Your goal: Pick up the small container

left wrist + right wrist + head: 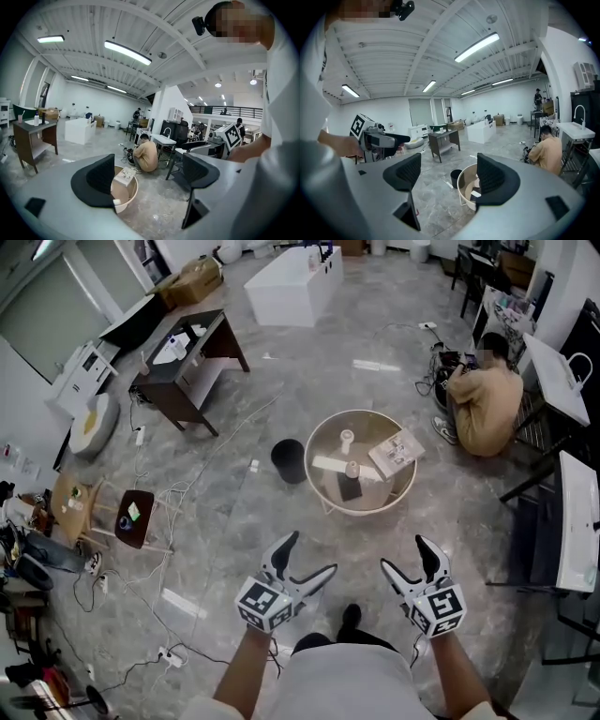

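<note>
Jaws of the left gripper (310,554) and the right gripper (405,553) are standing wide apart, gripping nothing, hovering over the grey marble floor (234,512) at the near side. The small white cylindrical container (352,469) is standing upright on the round beige rimmed table (362,412), farther off and well apart from both grippers; a black round bin (289,460) is sitting just left of the table
</note>
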`<state>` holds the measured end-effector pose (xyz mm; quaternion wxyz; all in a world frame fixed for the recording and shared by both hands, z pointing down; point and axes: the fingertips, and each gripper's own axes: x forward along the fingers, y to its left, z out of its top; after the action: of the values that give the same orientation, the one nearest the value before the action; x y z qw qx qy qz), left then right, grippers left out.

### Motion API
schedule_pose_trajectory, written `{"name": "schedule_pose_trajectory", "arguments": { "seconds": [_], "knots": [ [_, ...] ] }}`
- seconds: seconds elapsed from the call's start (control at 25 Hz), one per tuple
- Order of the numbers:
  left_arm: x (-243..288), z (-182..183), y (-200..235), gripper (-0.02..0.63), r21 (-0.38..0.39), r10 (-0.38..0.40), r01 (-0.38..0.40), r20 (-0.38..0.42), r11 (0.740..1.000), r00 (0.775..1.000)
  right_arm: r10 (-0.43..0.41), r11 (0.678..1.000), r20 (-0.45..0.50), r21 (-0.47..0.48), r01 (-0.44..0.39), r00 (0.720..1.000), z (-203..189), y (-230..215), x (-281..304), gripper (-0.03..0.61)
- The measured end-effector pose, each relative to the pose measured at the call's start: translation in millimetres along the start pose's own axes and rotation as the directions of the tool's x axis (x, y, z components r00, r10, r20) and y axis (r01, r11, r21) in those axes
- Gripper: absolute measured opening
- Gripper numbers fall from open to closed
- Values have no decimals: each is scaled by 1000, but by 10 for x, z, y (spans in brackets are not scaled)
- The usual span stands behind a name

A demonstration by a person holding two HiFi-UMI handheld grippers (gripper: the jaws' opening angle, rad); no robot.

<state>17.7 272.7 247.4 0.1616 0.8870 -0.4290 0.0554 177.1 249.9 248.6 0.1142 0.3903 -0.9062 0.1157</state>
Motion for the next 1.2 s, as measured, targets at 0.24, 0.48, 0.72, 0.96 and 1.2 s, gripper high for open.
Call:
{"name": "schedule_pose_trajectory", "arguments": {
  "seconds": [0.24,0.48,0.72,0.96,1.2],
  "knots": [
    [412,127,154,456,-3,15,-15,-8,1000,1000,6,1000,4,-2,-6,1000,129,-394,242,383],
    [637,206,450,454,-10,8,-9,-25,1000,1000,0,1000,-14,4,0,1000,172,-579,542,382],
    [942,200,942,453,-16,-31,31,-25,999,999,-37,999,-30,-1,37,999,121,-822,1007,382],
    [1369,328,1500,451,-35,-88,87,-33,996,996,-80,996,-13,25,80,997,328,-1046,1544,379],
    [1698,547,2008,451,-22,-130,130,-47,991,990,-116,992,-26,43,117,993,492,-1281,2053,376]
  ]
}}
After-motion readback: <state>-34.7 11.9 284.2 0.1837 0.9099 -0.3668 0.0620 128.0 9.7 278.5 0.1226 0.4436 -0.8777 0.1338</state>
